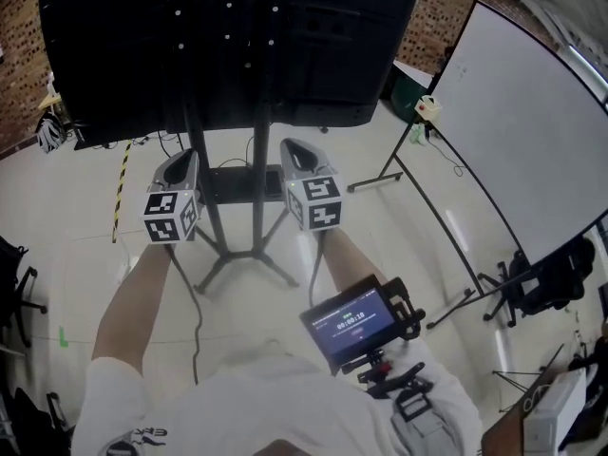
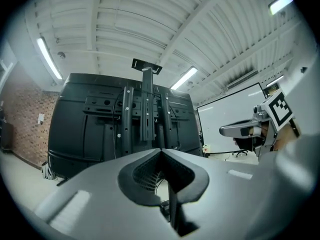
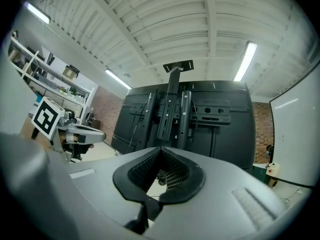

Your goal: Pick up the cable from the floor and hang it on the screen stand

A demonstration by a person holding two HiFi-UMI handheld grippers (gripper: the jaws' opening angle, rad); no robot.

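Pale floor (image 1: 85, 255), screen stand (image 1: 259, 198) cropped at top

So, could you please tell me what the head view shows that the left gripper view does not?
Only the head view: the floor, the stand's splayed feet, both forearms and a lit device at the chest. Only the left gripper view: the ribbed ceiling with strip lights, the bracket atop the stand's post, and the left gripper with jaws closed together, nothing between them. Both: the black screen from behind, the whiteboard and the right gripper.
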